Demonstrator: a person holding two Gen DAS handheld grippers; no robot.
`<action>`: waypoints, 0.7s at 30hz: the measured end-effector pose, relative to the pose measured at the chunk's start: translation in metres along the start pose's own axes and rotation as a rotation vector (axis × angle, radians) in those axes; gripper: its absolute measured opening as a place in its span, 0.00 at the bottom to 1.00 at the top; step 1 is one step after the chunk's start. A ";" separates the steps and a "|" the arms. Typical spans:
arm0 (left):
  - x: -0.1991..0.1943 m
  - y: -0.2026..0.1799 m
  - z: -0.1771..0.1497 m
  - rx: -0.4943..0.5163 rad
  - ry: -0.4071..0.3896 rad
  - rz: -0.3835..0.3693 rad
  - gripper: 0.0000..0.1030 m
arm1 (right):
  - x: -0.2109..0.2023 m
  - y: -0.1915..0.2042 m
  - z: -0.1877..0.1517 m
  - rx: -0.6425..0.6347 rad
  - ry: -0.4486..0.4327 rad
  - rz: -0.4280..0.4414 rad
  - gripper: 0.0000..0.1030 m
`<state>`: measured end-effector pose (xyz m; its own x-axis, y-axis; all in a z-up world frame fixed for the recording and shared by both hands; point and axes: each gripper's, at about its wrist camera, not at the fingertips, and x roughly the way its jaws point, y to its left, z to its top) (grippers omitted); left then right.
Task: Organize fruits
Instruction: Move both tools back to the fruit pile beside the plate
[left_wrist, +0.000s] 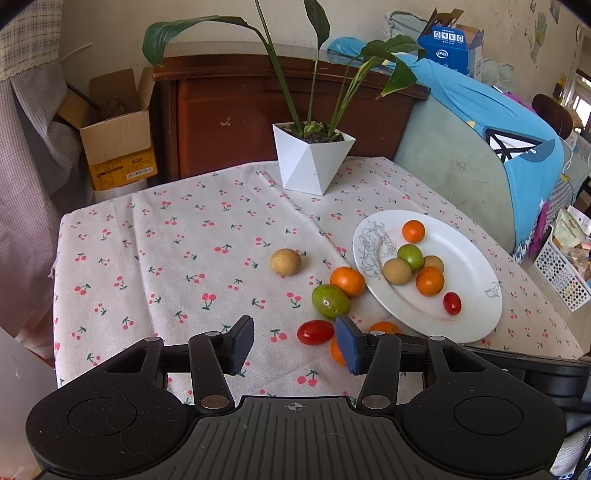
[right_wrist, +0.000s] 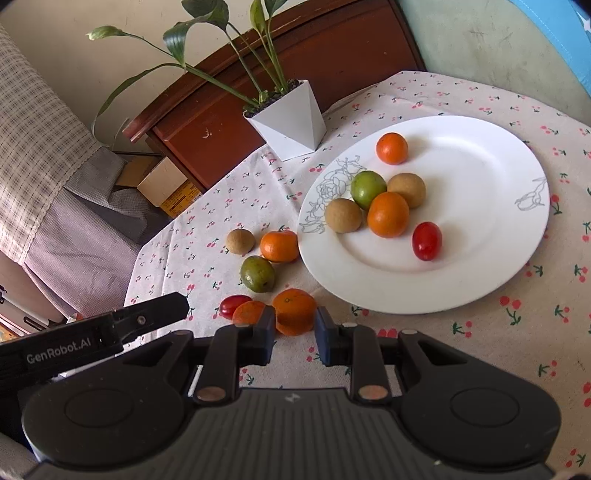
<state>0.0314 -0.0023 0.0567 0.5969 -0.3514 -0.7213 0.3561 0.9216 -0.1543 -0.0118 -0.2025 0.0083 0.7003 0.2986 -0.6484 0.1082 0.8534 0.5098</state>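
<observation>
A white plate (left_wrist: 476, 284) (right_wrist: 480, 184) holds several small fruits: oranges, a green one, brown ones and a red tomato (right_wrist: 426, 240). On the cloth beside it lie a brown fruit (left_wrist: 285, 261), an orange (left_wrist: 347, 281), a green fruit (left_wrist: 330, 301), a red tomato (left_wrist: 315, 332) and two more oranges. My right gripper (right_wrist: 294, 332) has its fingers around one orange (right_wrist: 294, 311), and contact cannot be made out. My left gripper (left_wrist: 295, 341) is open and empty, just in front of the loose tomato.
A white pot with a green plant (left_wrist: 312, 162) (right_wrist: 290, 118) stands at the table's far side. A wooden cabinet (left_wrist: 229, 114) and a cardboard box (left_wrist: 118, 140) are behind the table. A draped chair (left_wrist: 480, 158) stands at the right.
</observation>
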 end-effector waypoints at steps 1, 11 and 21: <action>0.001 0.001 -0.001 -0.001 0.007 0.000 0.46 | 0.002 0.001 0.000 -0.005 0.000 -0.003 0.24; 0.007 0.001 -0.011 -0.002 0.062 -0.013 0.46 | 0.013 0.010 0.001 -0.033 -0.003 -0.020 0.26; 0.008 -0.005 -0.017 0.021 0.074 -0.039 0.46 | 0.018 0.008 0.003 0.015 -0.016 -0.020 0.31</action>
<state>0.0226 -0.0071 0.0402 0.5274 -0.3732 -0.7633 0.3936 0.9035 -0.1698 0.0038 -0.1918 0.0031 0.7090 0.2747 -0.6495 0.1327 0.8526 0.5055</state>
